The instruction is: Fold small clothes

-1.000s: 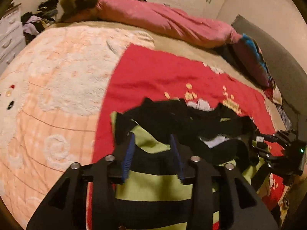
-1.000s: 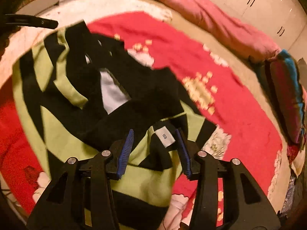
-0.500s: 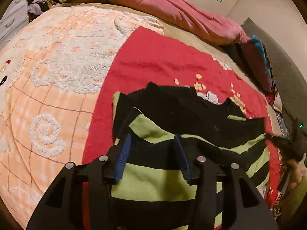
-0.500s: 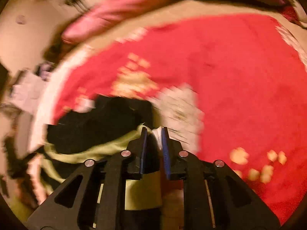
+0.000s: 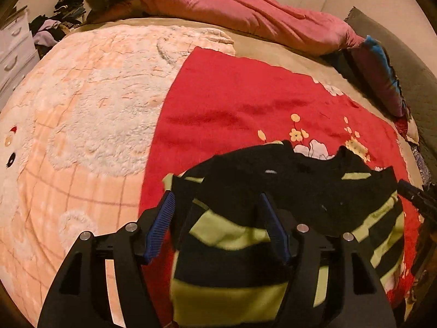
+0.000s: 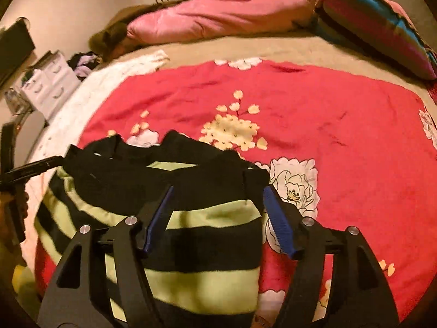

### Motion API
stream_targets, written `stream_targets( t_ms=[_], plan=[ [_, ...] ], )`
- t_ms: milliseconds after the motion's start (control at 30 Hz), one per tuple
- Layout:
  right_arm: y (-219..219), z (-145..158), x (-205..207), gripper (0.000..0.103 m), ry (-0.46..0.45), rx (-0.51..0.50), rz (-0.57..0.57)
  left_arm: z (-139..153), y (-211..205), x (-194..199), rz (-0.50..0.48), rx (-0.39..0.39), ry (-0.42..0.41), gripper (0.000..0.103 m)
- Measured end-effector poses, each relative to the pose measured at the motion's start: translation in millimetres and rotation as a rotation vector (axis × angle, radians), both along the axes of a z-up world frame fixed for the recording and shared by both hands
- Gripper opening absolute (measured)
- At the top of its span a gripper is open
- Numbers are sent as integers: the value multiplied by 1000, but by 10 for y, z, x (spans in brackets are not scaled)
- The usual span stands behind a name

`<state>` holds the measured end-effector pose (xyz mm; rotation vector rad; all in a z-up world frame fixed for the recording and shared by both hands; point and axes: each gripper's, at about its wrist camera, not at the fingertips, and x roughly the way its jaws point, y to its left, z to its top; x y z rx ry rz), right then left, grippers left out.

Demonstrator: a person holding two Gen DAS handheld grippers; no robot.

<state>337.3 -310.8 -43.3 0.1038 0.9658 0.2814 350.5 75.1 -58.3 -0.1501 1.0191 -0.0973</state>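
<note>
A small black and lime-green striped sweater (image 5: pixel 286 188) lies on the red flowered blanket (image 5: pixel 245 109), its sleeves folded in over the body. It also shows in the right wrist view (image 6: pixel 191 218). My left gripper (image 5: pixel 217 213) is open, its blue-padded fingers astride the sweater's left edge. My right gripper (image 6: pixel 218 205) is open over the sweater's right edge, holding nothing. The right gripper's tip (image 5: pixel 418 194) shows at the far right of the left wrist view, and the left gripper's tip (image 6: pixel 32 168) at the left of the right wrist view.
A peach and white fleece blanket (image 5: pixel 82 109) covers the bed's left side. A pink duvet (image 5: pixel 245 11) and a striped pillow (image 6: pixel 377 19) lie at the head. White drawers (image 6: pixel 46 84) with piled clothes stand at the left.
The right gripper was shut on the sweater's edge half a second ago and is now open. The sleeves now lie folded over the body. The left gripper opened wider.
</note>
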Motion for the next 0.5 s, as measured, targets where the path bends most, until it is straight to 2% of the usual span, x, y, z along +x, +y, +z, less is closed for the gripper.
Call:
stream_targets(
  t_ms=[33,67,100,133,200,233,300,367,500],
  plan=[
    [11,-32,17,60,7,-1,-5,0,-50,12,-19,13,-13,59],
    [21,-60,23,60,10,-5,-8,0,-109,11,-36,51,-22,50],
    [34,-95,38,60,16,-14,-9,-9,-169,9,-44,109,-19,11],
    [45,-126,49,59,21,-25,-7,-21,-225,2,-55,165,-12,0],
    [52,-174,59,26,27,-53,6,32,-268,-49,-81,175,-41,0],
    [45,-179,64,10,29,-61,10,122,-268,-112,-92,187,-93,0],
    [-6,-137,50,8,10,-40,8,278,-178,-174,-69,170,-150,0],
    [-113,-31,21,7,-40,15,-31,456,61,-196,1,84,-201,0],
    [-269,-11,113,7,-47,96,-129,533,333,-73,79,19,-204,0]
  ],
)
